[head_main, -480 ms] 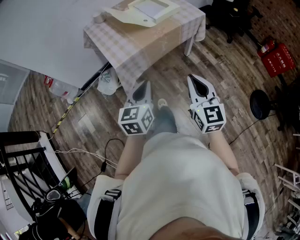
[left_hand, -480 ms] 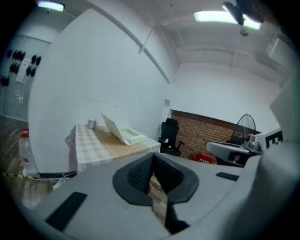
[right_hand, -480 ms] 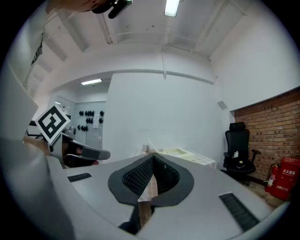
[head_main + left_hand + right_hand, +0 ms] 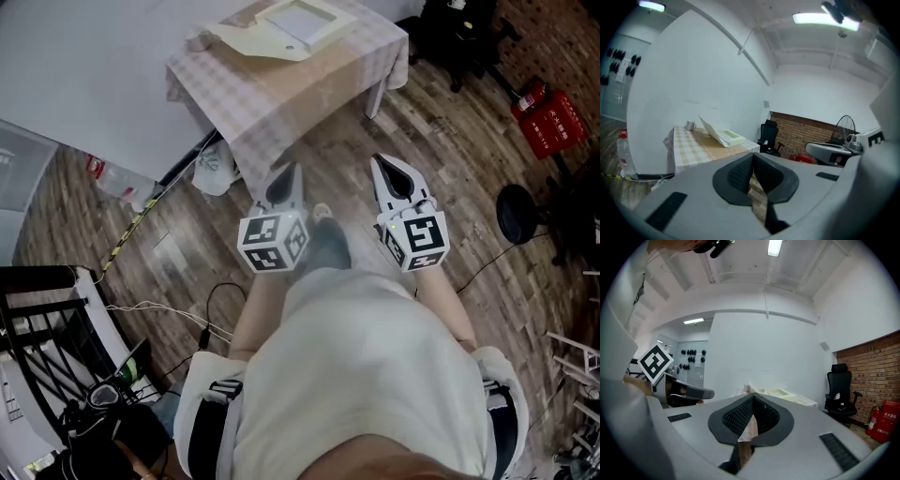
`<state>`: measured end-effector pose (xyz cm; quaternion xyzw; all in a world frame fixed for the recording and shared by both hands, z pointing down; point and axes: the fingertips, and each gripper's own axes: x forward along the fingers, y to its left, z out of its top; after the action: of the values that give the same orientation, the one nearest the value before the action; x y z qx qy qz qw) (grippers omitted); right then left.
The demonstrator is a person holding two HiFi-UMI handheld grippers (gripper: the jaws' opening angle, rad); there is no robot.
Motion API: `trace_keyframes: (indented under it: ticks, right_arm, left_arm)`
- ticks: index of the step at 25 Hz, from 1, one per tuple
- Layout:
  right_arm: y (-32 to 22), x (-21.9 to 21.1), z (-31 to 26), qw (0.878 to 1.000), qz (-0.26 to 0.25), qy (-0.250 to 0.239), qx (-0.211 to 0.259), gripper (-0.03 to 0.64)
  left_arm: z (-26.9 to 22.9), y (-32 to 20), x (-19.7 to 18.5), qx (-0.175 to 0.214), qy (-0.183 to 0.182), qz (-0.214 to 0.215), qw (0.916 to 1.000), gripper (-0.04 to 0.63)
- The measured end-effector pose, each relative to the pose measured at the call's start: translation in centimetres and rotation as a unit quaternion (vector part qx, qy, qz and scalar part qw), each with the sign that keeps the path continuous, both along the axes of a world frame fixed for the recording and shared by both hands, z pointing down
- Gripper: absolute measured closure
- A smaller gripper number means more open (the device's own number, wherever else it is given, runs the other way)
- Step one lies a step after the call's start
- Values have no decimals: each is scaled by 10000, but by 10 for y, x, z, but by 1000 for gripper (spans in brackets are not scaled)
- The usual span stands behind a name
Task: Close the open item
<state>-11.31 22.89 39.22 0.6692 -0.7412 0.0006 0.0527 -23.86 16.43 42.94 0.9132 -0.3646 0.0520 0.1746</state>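
An open cream box lies on a table with a checked cloth at the far side of the head view, its lid tilted back to the left. The same box shows small in the left gripper view, and the box appears beyond the jaws in the right gripper view. My left gripper and right gripper hang over the wooden floor, well short of the table. Both are shut with nothing between their pads. They point toward the table side by side.
A small cup stands by the box at the table's left corner. A plastic bag and a bottle lie on the floor left of the table. A black office chair, red extinguisher case and black stool stand right. A black rack with cables is at the near left.
The view has shifted slightly, so the table sits a touch lower-left. Both grippers keep the same stance and stay shut.
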Motion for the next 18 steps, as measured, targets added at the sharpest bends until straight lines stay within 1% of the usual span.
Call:
trace_keyframes:
  ticks: [5, 9, 13, 18]
  right_arm:
    - [-23, 3, 7, 9994, -146, -315, -47, 615]
    - [-50, 15, 16, 9992, -108, -353, -126, 615]
    - [-87, 30, 21, 9989, -120, -414, -160, 615]
    - [-147, 42, 24, 9986, -263, -426, -193, 615]
  left_arm:
    - [6, -23, 4, 45, -148, -82, 9998, 591]
    - [13, -51, 12, 32, -235, -127, 9996, 589]
    - [17, -89, 21, 46, -302, -175, 9994, 589]
    - [23, -147, 31, 36, -374, -375, 9986, 589]
